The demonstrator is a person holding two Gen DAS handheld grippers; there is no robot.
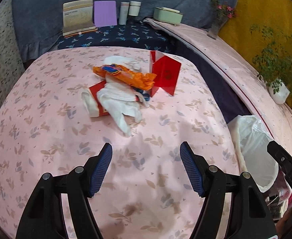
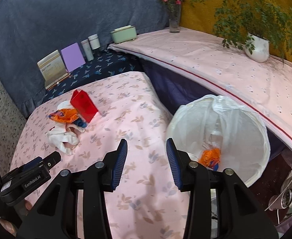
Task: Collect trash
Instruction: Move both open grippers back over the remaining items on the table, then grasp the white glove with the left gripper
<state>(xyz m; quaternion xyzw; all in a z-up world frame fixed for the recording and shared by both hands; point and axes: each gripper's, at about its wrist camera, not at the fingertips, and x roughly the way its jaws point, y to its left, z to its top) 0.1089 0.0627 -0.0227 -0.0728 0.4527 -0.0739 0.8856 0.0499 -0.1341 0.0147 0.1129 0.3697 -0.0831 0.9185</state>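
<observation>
Left wrist view: the left gripper (image 1: 146,155) hangs over the pink floral tablecloth (image 1: 46,139) with its jaws wide apart and nothing between them. Beyond it lies the trash pile: an orange wrapper (image 1: 126,75) on crumpled white tissue (image 1: 120,99), just beside a red folded card (image 1: 165,75). The white-lined bin (image 2: 235,123) stands to the pile's right, an orange wrapper piece (image 2: 209,156) inside. The right gripper (image 2: 146,159) is parted, empty, near the bin's rim.

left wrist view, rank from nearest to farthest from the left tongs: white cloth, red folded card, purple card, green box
1. white cloth, just ahead of the left tongs on the pink sheet
2. red folded card, behind it, slightly right
3. purple card and green box, both at the back; too close to call
</observation>
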